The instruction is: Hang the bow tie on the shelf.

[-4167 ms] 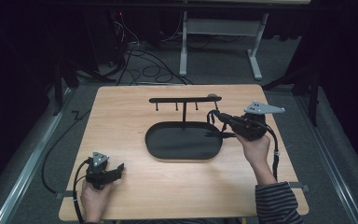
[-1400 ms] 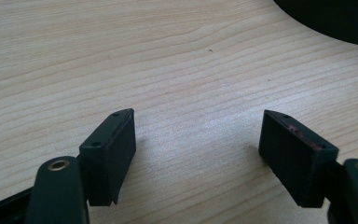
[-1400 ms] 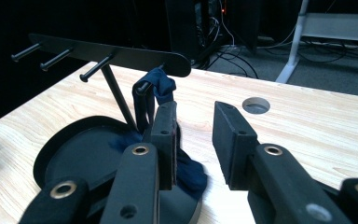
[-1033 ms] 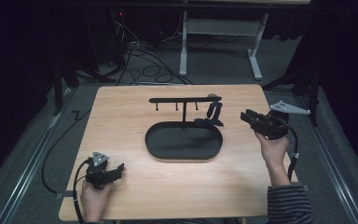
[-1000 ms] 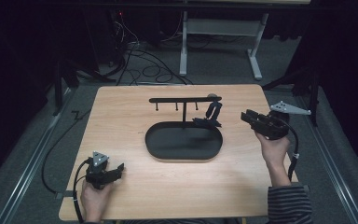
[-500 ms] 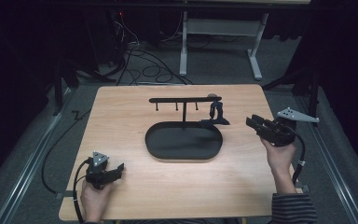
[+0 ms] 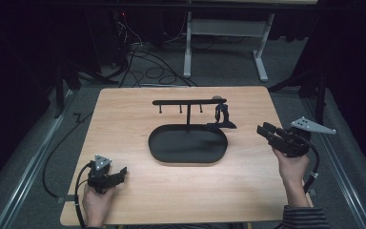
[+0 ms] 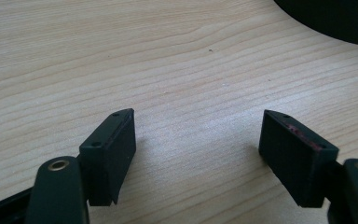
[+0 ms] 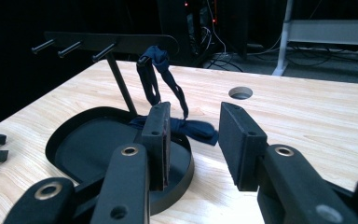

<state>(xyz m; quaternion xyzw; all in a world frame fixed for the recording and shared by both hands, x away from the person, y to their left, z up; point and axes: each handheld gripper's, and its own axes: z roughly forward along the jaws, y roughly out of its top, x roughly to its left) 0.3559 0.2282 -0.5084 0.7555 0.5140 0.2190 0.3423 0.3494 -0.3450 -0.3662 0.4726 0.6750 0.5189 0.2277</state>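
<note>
Jaws of both grippers stand apart with nothing between them. At the near left corner of the wooden counter, the left gripper is held low in the person's left hand, its jaws pointing right toward the middle; in the left gripper view they sit just above bare wood grain, with the dark curved edge of the tray at the top right. At the right side of the counter, the right gripper is held in the person's right hand, its jaws pointing left toward the stand, apart from it. A black oval tray lies at the centre of the counter. From its far edge rises a thin post carrying a black crossbar with short pegs hanging beneath. A dark blue fabric strap hangs from the right end of the crossbar, and its lower end lies over the right rim of the tray, spilling onto the wood. In the right gripper view the strap shows just beyond the open jaws, looped over the bar end, and a round hole in the counter lies farther off. Cables and a white table frame sit on the dark floor beyond.
</note>
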